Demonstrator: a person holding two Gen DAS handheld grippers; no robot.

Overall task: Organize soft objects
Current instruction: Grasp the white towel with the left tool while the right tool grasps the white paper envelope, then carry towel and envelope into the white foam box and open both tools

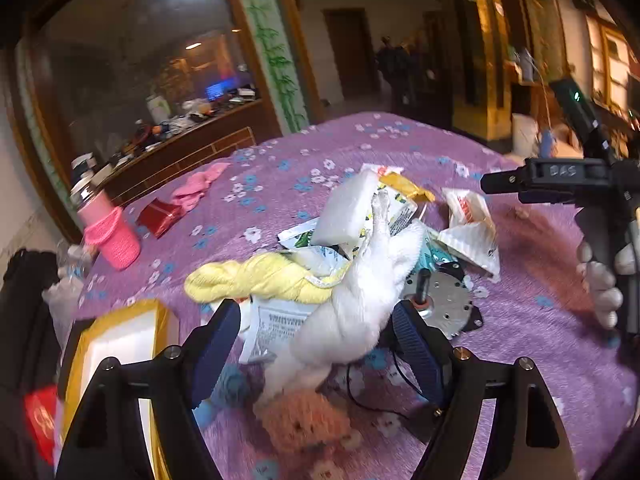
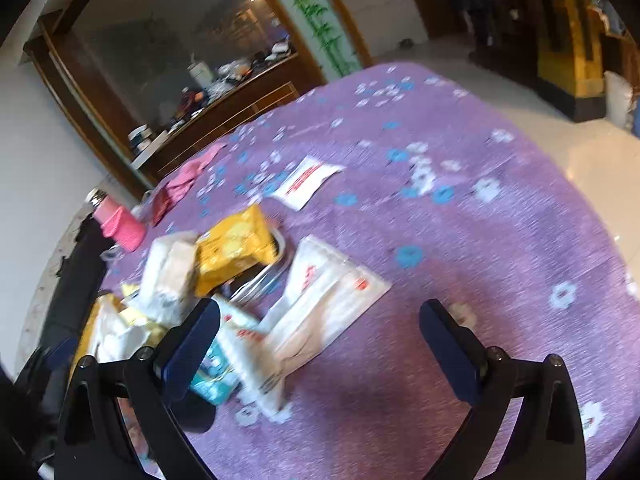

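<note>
1. White and furry, the plush toy lay between our left gripper's spread fingers, neither pad pressing it, beside yellow yarn on the purple flowered worktop.
2. Our right gripper hung open over the cloth, holding nothing.

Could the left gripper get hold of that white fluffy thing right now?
Probably yes: the white fluffy cloth already lies between the left gripper's open fingers, with nothing covering it.

Purple flowered tablecloth w/ random non-soft stuff: round metal motor w/ black cord, red box, pink bottle at the edge, yellow snack pack, white sachet off by itself.
</note>
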